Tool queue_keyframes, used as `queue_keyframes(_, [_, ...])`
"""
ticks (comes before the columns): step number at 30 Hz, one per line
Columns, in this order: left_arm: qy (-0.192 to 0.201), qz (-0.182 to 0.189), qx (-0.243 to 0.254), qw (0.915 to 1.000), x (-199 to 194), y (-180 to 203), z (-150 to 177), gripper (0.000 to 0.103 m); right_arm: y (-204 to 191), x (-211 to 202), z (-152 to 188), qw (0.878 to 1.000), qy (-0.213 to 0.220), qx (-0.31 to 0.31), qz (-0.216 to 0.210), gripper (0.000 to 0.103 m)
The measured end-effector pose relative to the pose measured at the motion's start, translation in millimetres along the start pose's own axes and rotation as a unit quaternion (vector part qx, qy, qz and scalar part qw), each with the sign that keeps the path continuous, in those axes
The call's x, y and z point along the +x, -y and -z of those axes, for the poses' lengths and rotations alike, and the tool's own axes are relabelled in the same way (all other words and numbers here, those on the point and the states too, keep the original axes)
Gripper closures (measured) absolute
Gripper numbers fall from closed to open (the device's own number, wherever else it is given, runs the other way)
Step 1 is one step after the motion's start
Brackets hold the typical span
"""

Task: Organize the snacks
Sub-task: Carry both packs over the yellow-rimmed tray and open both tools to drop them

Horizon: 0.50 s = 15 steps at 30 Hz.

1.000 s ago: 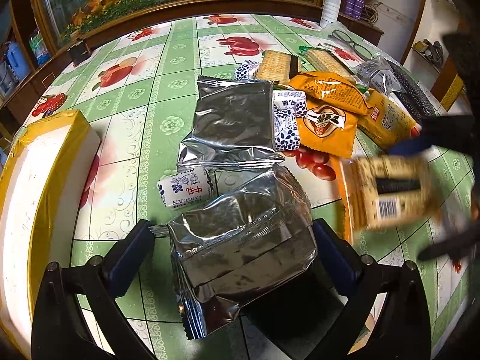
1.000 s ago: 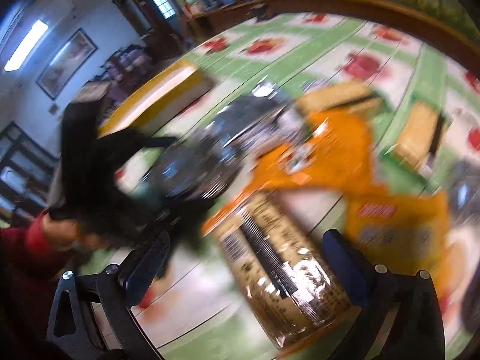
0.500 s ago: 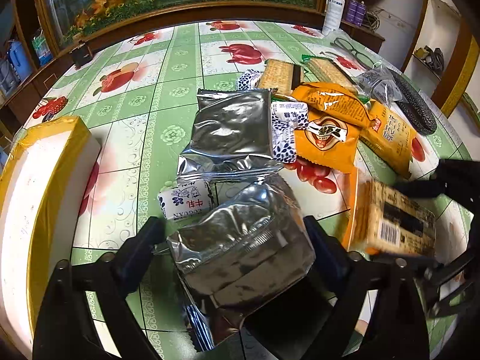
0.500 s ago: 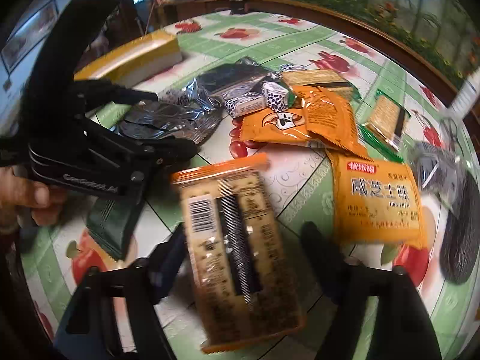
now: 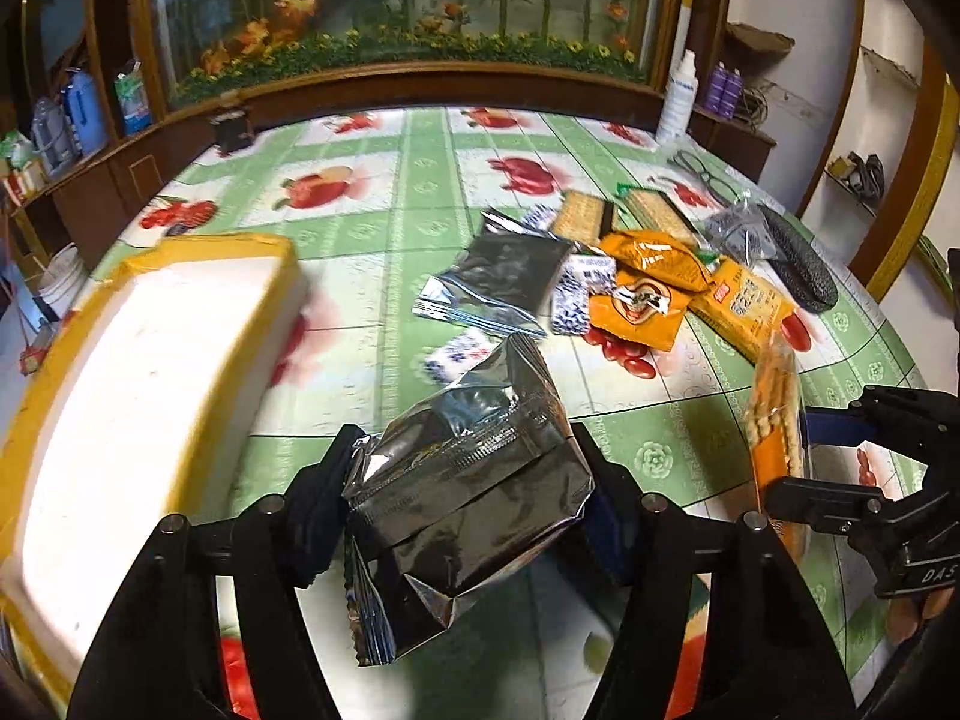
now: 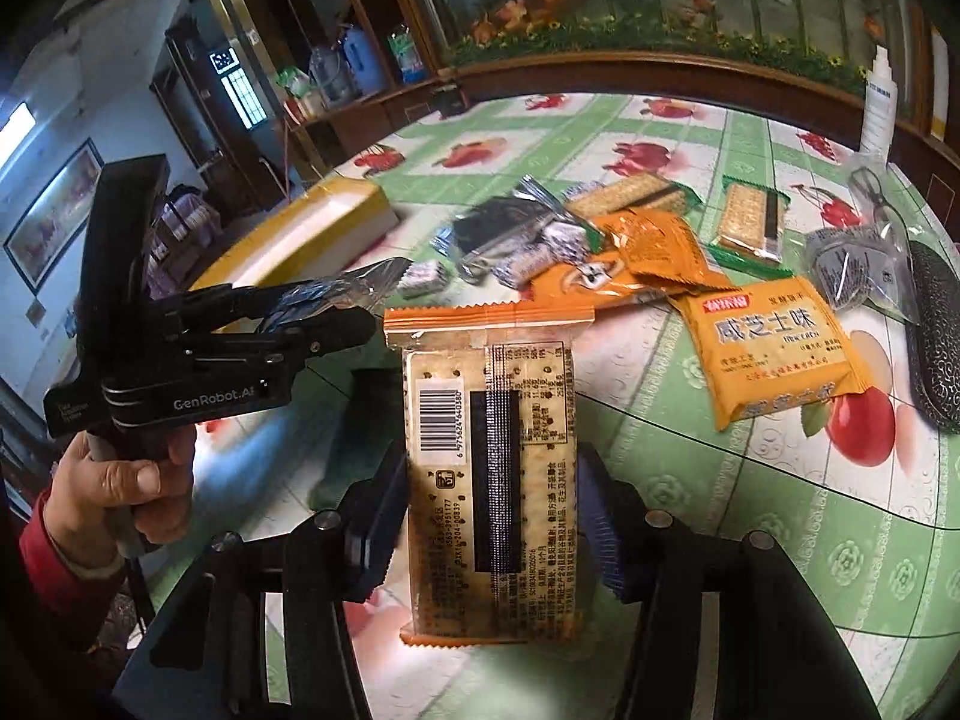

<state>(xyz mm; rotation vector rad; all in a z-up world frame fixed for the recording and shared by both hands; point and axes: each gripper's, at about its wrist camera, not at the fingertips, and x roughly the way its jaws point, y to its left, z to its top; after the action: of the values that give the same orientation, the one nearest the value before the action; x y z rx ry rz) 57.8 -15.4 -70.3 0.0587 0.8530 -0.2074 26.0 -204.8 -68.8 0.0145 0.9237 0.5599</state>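
My left gripper (image 5: 465,450) has a crinkled silver foil packet (image 5: 468,498) pinched between its pads, its jaws still closing, and holds it above the table. To the left lies a white box with yellow edges (image 5: 150,372). My right gripper (image 6: 489,480) grips a clear cracker packet with orange ends (image 6: 489,420) by its long sides, barcode up, jaws also closing. In the right wrist view the left gripper (image 6: 360,309) hangs at the left, held by a hand (image 6: 120,480). The right gripper (image 5: 810,459) shows at the right edge of the left wrist view.
A pile of snacks lies on the green fruit-print tablecloth (image 5: 390,192): a second silver packet (image 5: 504,276), orange packets (image 6: 774,342), cracker packs (image 6: 750,216), small blue-white sweets (image 5: 570,300). A dark glasses case (image 6: 936,330) and spectacles (image 5: 702,174) lie at the far right.
Both grippers have closed on their packets and lifted them off the table. The left one has drawn back and turned toward the yellow-edged box; the cracker packet now stands straight between the right jaws.
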Motion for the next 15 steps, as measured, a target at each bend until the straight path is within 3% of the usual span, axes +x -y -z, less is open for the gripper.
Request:
queue_keyframes(8, [0.053,-0.073,-0.026,0.9956,-55,-46,16,0.037,-50,-1,-20,0.999,0.028,-0.009,-0.046,0.048])
queue_keyframes(15, [0.068,-0.113,-0.079,0.9882,-78,-103,32,0.037,-105,21,-49,0.994,0.036,-0.024,-0.099,0.048])
